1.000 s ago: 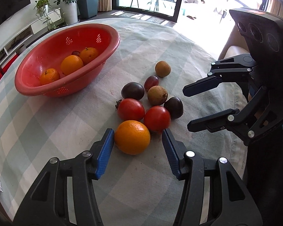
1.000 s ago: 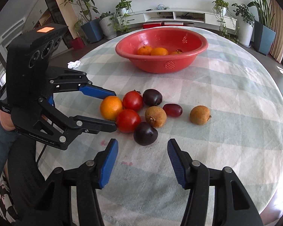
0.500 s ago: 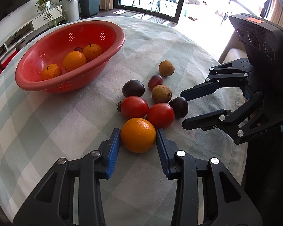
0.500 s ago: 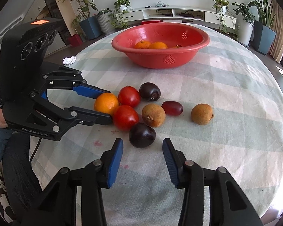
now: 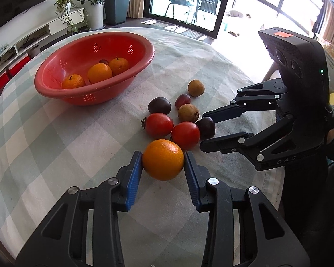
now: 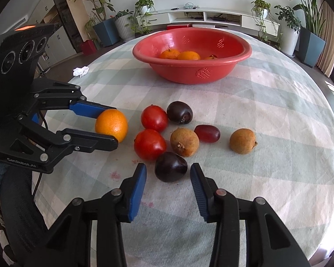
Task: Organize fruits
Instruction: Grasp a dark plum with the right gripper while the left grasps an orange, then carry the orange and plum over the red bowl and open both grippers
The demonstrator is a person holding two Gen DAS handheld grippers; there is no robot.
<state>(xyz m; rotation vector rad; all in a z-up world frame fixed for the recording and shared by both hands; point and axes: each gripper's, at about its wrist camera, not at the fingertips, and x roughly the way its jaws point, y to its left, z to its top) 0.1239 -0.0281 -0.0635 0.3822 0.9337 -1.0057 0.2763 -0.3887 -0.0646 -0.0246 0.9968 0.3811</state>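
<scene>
A large orange (image 5: 163, 159) lies on the checked tablecloth, and my left gripper (image 5: 162, 162) is shut on it, blue pads pressing both sides. From the right wrist, the orange (image 6: 111, 124) sits between the left gripper's (image 6: 113, 126) fingers. My right gripper (image 6: 168, 169) straddles a dark plum (image 6: 171, 166). Its jaws are closing, with a small gap still on each side. Beyond lie two tomatoes (image 6: 154, 118), two brown fruits (image 6: 184, 142), another dark plum (image 6: 179, 112) and a red grape (image 6: 207, 133). The red bowl (image 5: 82, 51) holds three oranges (image 5: 99, 73).
The red bowl (image 6: 189, 73) stands at the far side of the round table. A crumpled white tissue (image 6: 80, 71) lies near the far left edge. Potted plants and a low white cabinet stand beyond the table. Bare cloth stretches to the right of the fruit.
The left jaws closed from wide apart onto the orange. The right jaws narrowed around the near dark plum, and that gripper edged closer to it.
</scene>
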